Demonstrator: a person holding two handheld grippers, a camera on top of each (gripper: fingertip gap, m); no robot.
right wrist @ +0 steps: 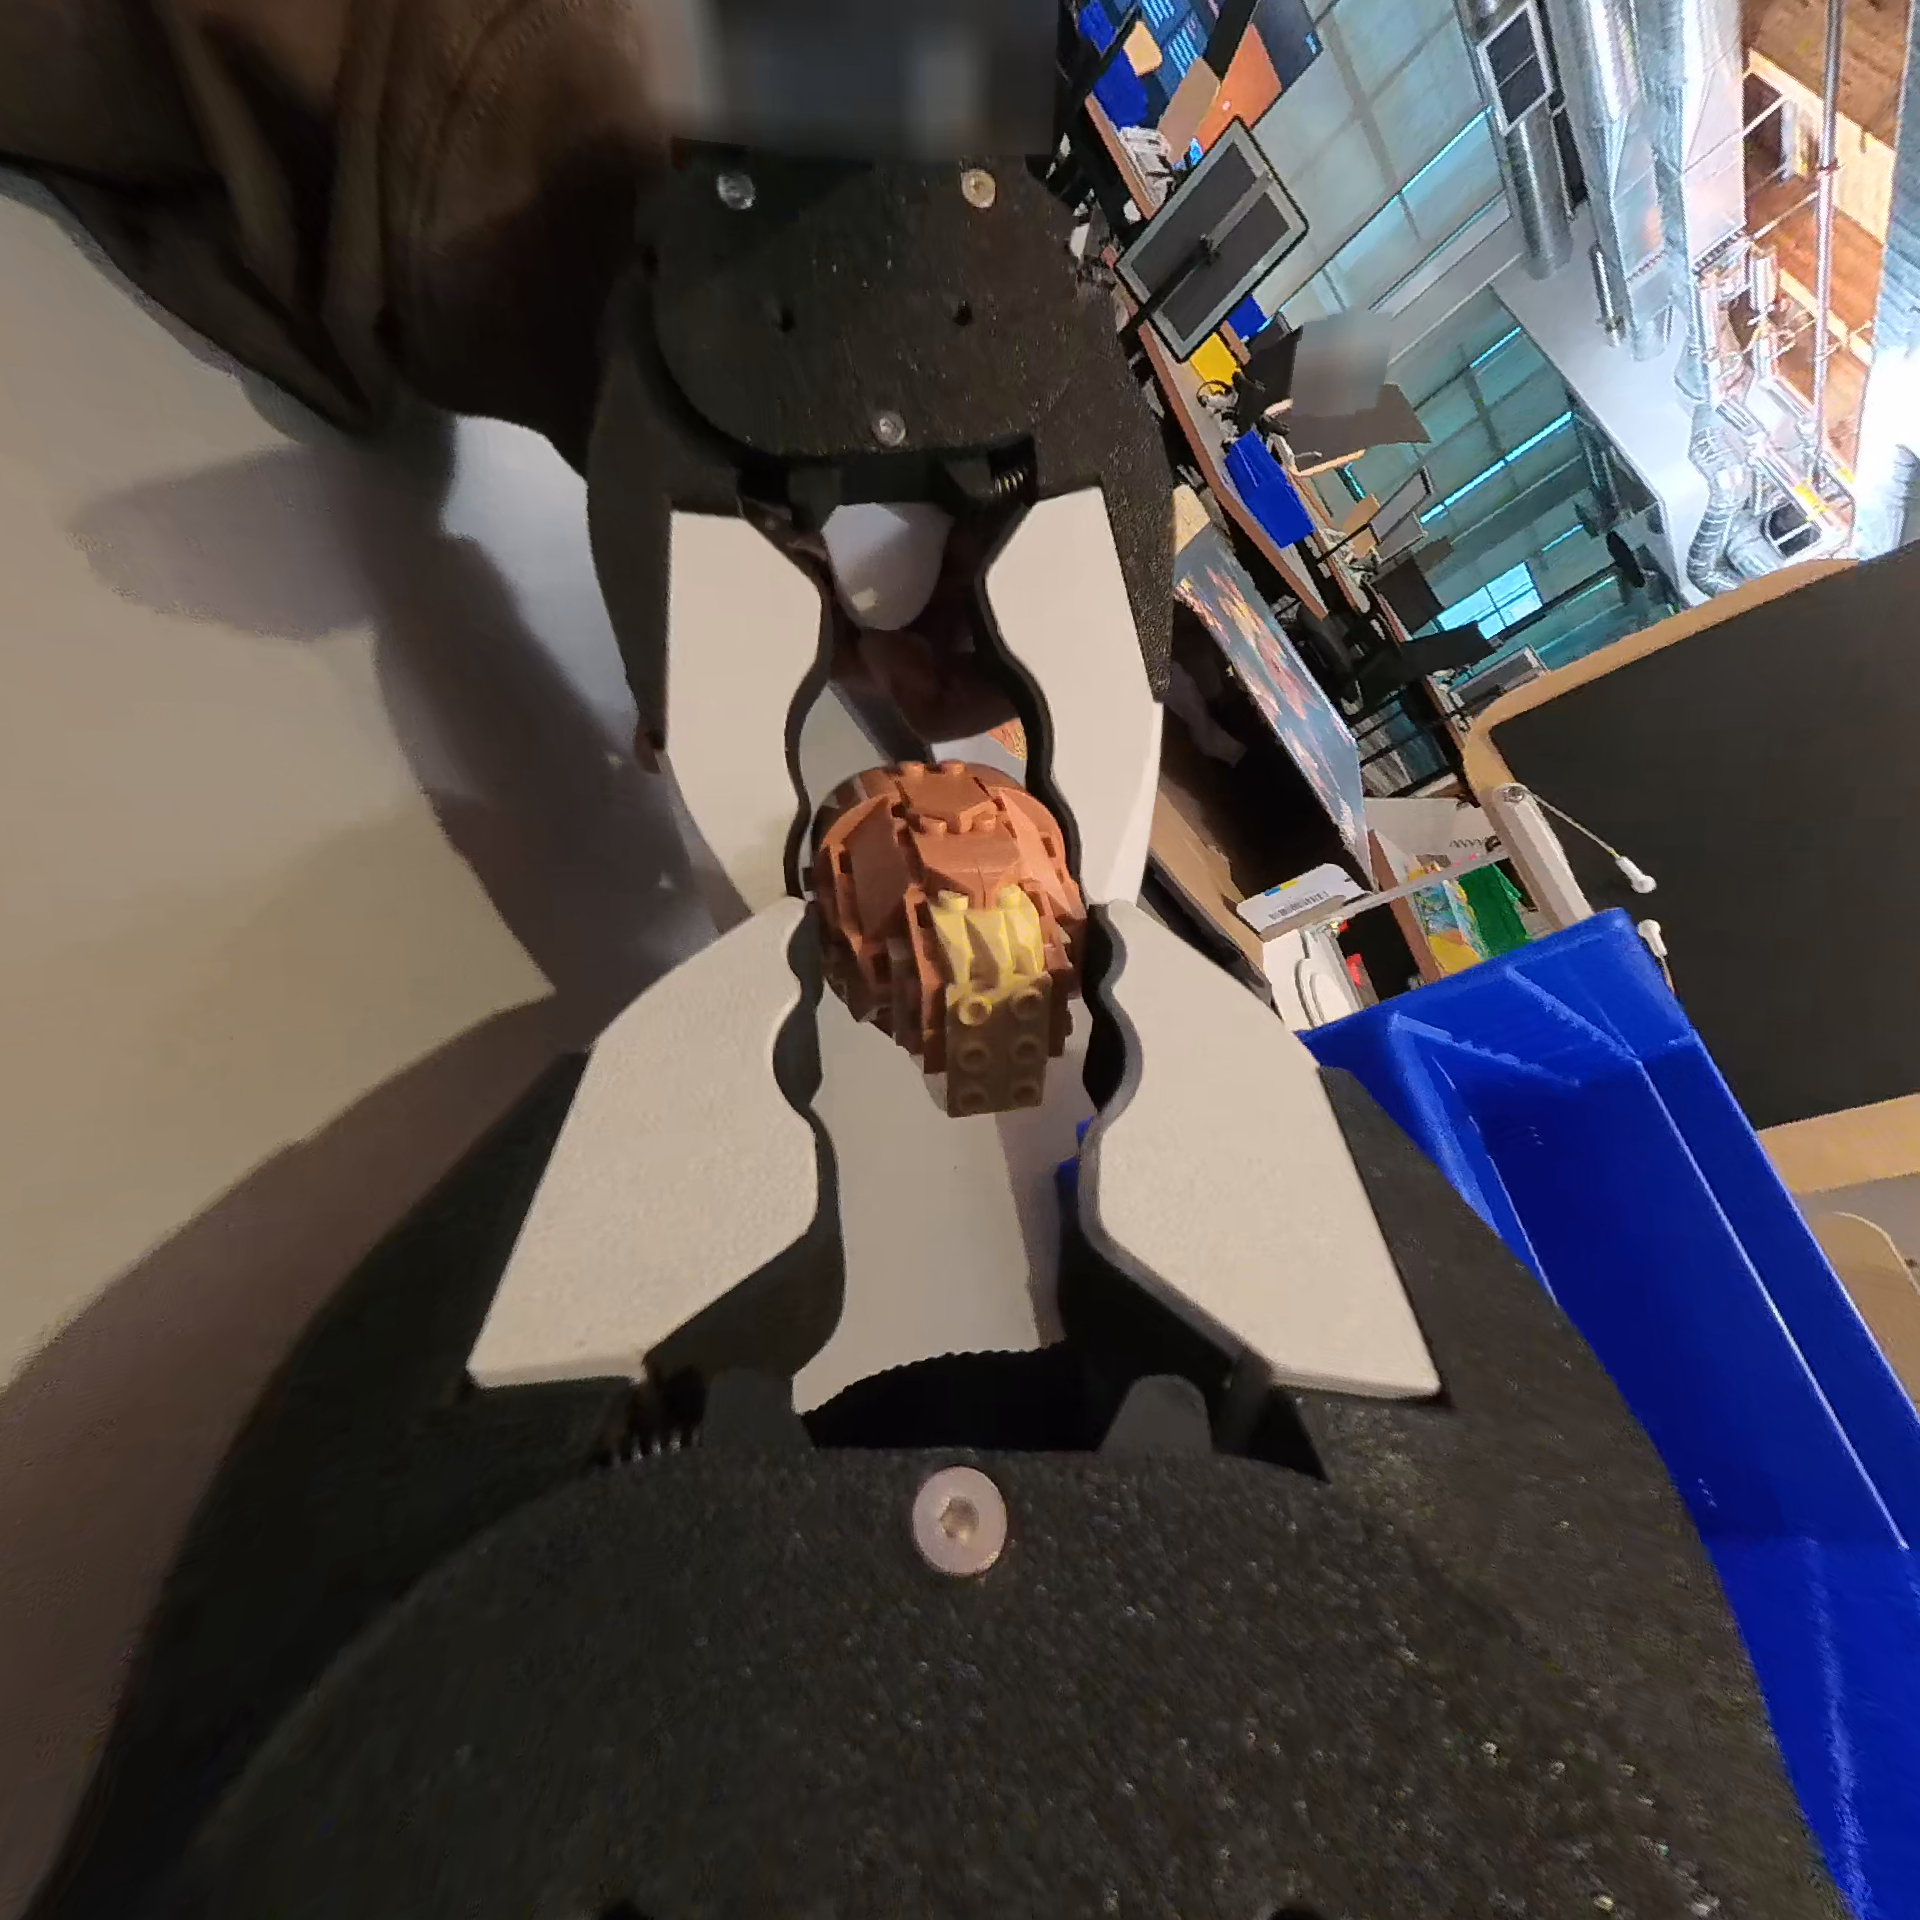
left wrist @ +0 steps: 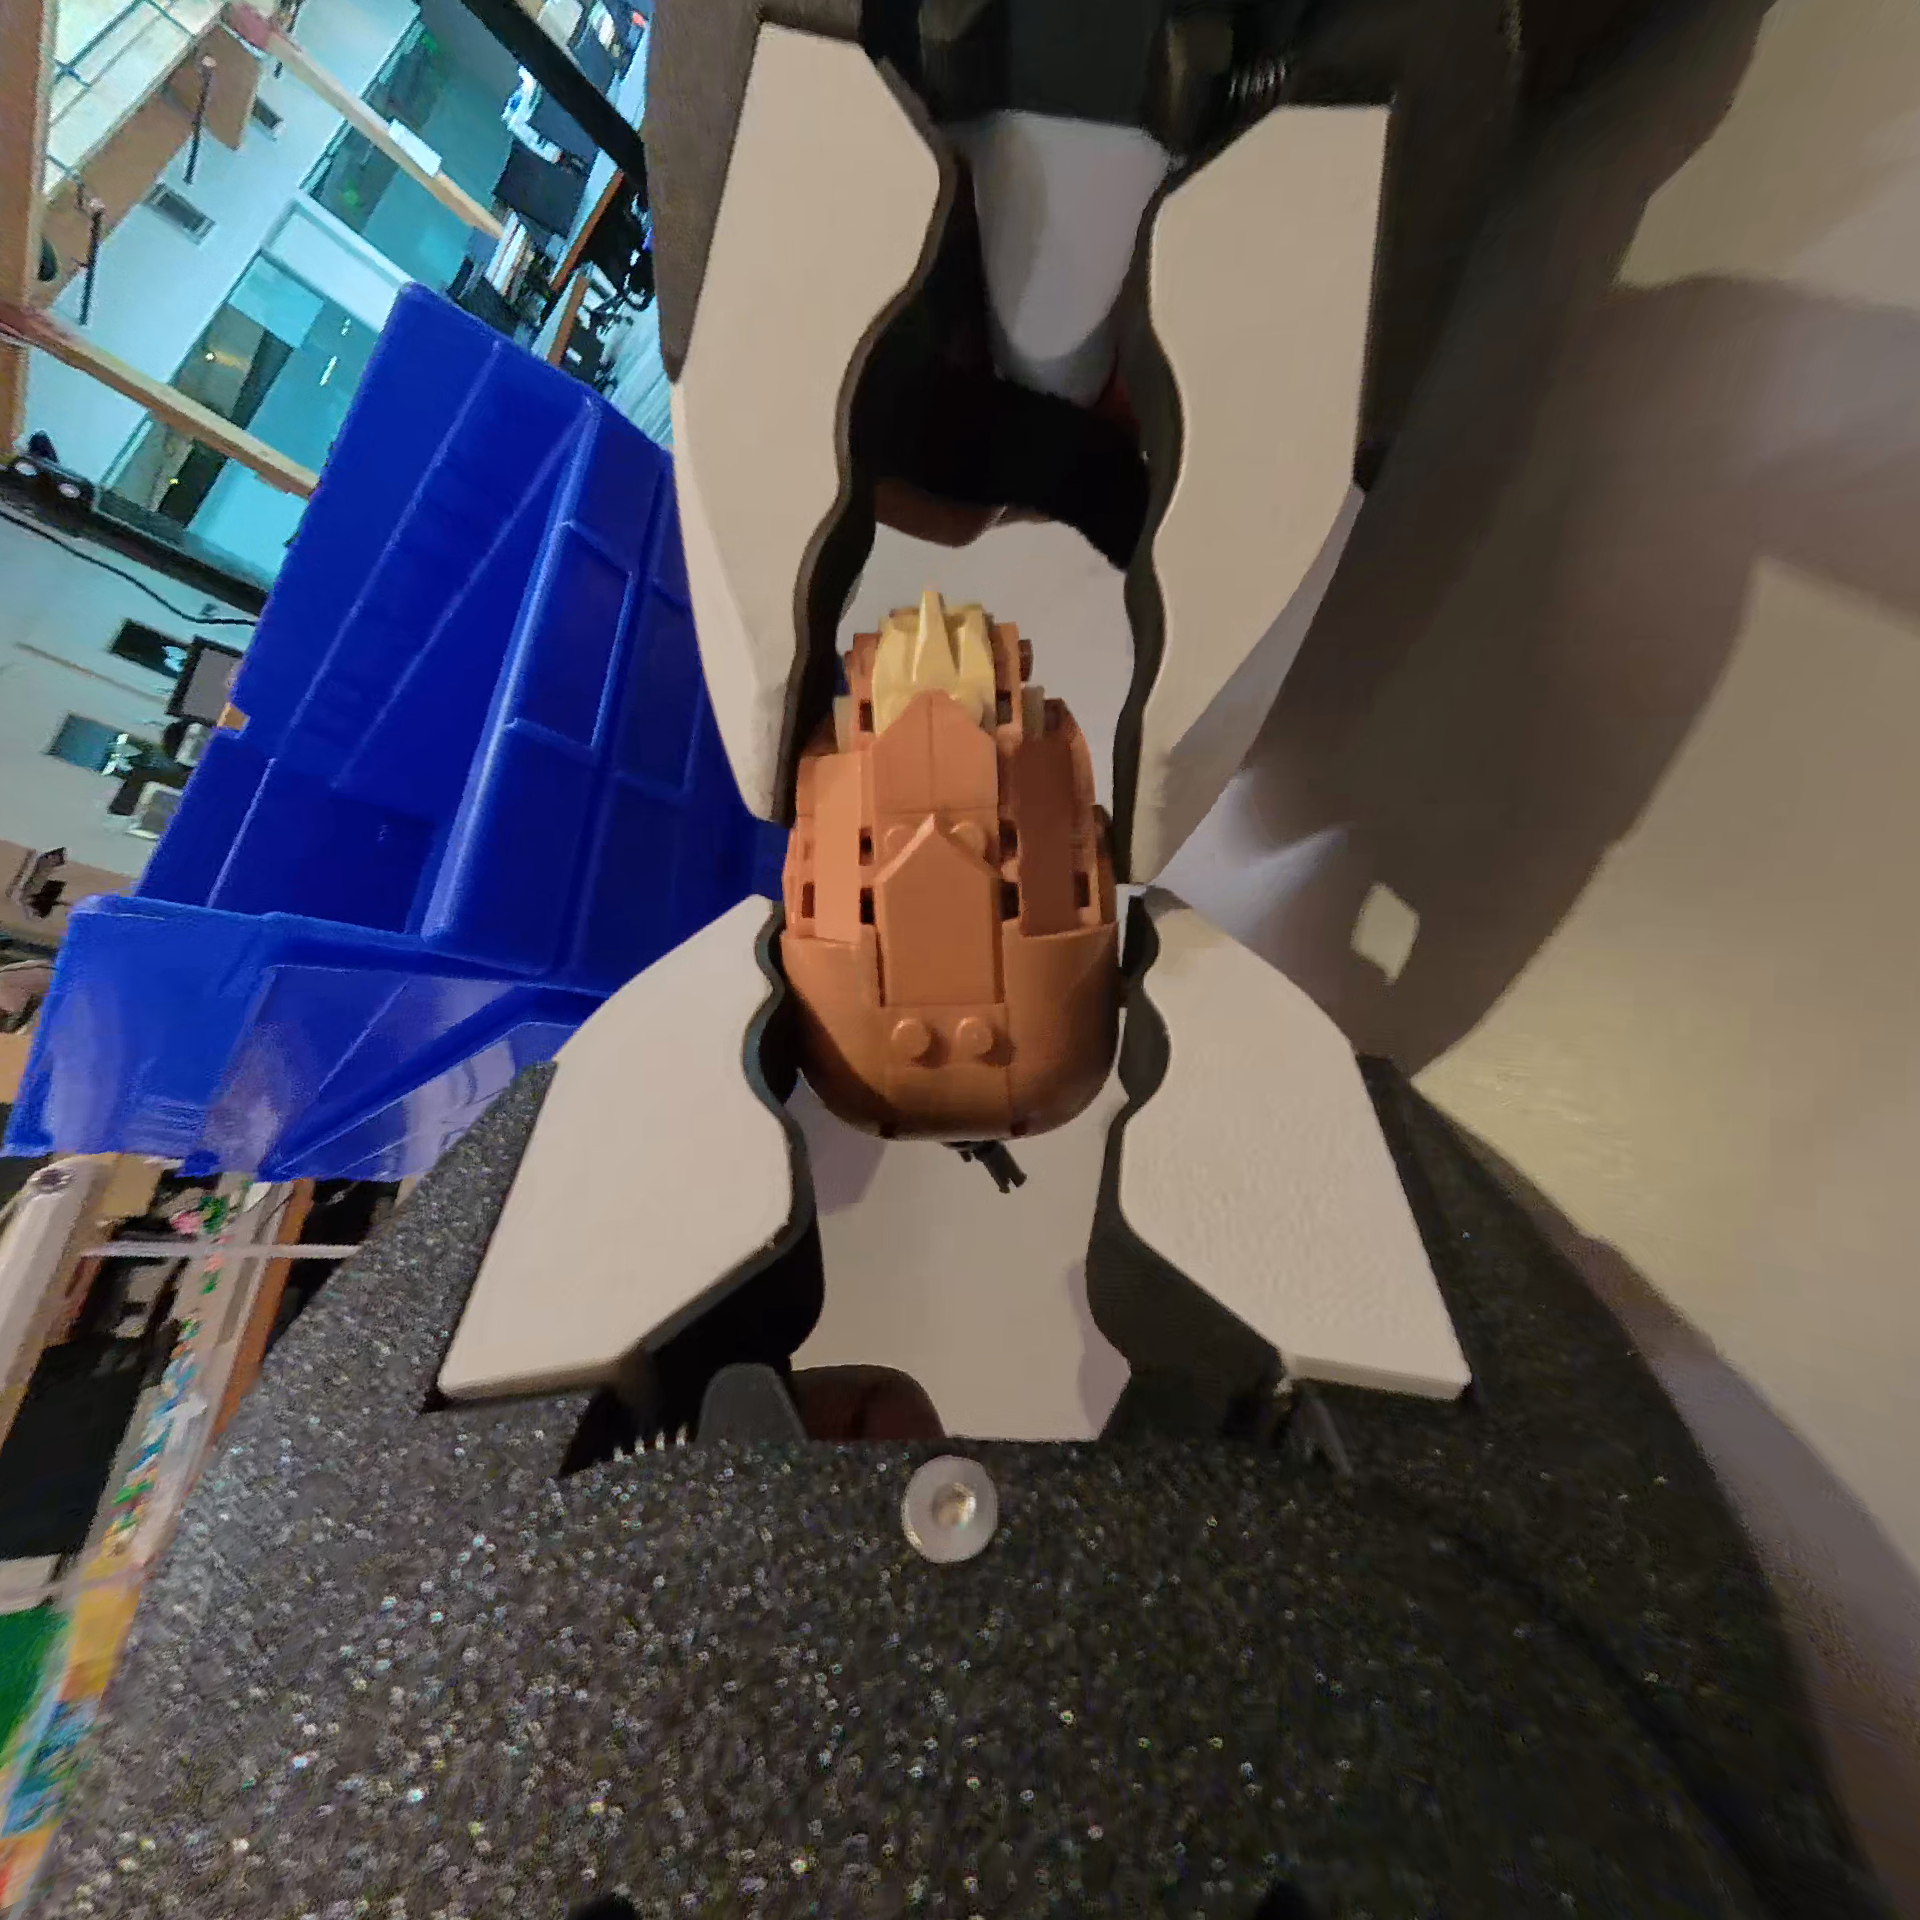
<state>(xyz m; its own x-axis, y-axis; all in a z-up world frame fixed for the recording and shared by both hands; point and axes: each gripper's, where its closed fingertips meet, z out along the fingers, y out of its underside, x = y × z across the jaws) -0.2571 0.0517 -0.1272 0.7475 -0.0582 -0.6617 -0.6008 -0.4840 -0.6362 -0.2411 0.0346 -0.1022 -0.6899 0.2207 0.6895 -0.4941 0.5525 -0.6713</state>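
Observation:
A brown egg-shaped brick model [left wrist: 940,997] with cream spikes at one end hangs in the air between both grippers. My left gripper [left wrist: 951,914] comes from the bottom of its view and is shut on the model's rounded brown end. My right gripper [left wrist: 951,831] comes in from the top, tips facing mine, and clamps the same model at the spiked end. In the right wrist view the right gripper [right wrist: 951,935] is shut on the model [right wrist: 935,862] near its cream spikes and tan studded block. The left gripper [right wrist: 940,878] grips it from the far side.
A blue plastic bin [left wrist: 416,831] stands close on the left of the left wrist view, and low on the right of the right wrist view [right wrist: 1662,1299]. A white tabletop [right wrist: 208,779] lies beneath. A brown sleeve [right wrist: 364,208] reaches in behind the left gripper. Cluttered desks stand beyond. The grippers are tip to tip, or close to it.

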